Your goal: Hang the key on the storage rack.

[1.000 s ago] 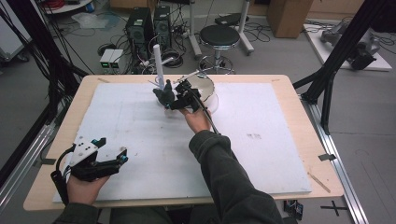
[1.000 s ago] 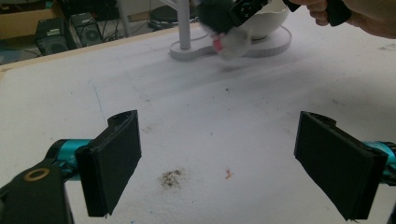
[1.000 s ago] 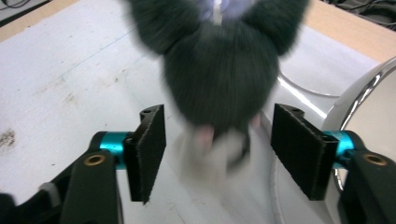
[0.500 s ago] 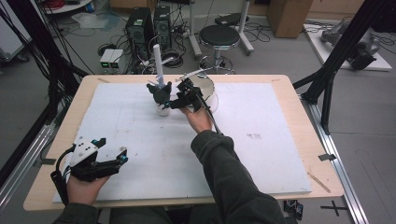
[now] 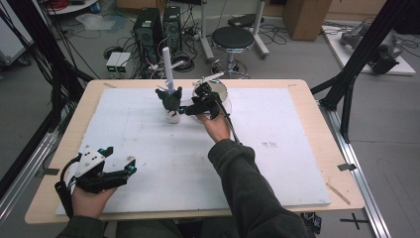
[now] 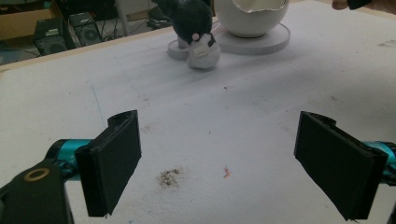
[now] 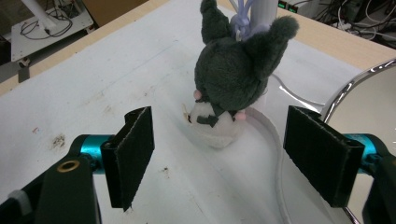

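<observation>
So, quick status rundown:

Toy: the small dark-grey plush toy with pointed ears and a white face [image 7: 229, 88] hangs by a pale purple loop [image 7: 243, 21] on the white upright post [image 5: 168, 62], its bottom resting on the white foam-covered worktop [image 5: 277, 148] at the post's round base.

Right gripper [image 7: 229, 158]: its fingers [image 7: 135, 154] have just been opening and now stand wide on either side of the toy, touching nothing.

Left gripper [image 5: 126, 171]: parked near the front-left corner, fingers wide apart, nothing between them.

Done: I'd say the hanging part is finished.

Left: probably just backing the right hand off.

Hard to tell: how the loop sits on the post is cut off at the frame's top; the white round mirror stand [image 6: 252, 18] and silver-rimmed mirror [image 7: 373, 93] show only in part.
</observation>
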Available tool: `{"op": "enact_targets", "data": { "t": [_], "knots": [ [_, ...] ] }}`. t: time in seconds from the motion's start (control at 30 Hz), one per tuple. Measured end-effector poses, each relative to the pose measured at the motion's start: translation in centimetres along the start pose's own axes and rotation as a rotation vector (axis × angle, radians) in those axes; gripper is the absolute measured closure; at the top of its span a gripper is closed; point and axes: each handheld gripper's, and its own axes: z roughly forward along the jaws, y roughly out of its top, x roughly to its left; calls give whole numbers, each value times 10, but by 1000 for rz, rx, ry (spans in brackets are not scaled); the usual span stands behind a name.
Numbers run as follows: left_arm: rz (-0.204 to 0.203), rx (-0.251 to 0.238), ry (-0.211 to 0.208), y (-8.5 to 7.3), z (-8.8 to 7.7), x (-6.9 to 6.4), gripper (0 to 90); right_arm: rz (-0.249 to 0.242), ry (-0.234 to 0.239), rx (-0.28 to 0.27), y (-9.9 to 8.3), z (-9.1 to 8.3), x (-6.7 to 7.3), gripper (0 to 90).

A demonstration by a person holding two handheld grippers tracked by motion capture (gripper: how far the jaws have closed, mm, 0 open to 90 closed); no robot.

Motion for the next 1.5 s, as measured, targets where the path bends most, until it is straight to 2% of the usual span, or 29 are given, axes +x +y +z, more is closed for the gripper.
{"op": "enact_targets", "data": {
  "t": [0.4,0.97,1.5],
  "knots": [
    [0,0,-4,0,0,-1,151,11,20,-38,-2,-15,-2,219],
    [1,4,-8,0,1,-1,151,12,25,-54,-8,-32,-3,210],
    [5,8,-9,0,1,-1,151,-9,25,-68,-14,-48,-2,200]
  ]
}}
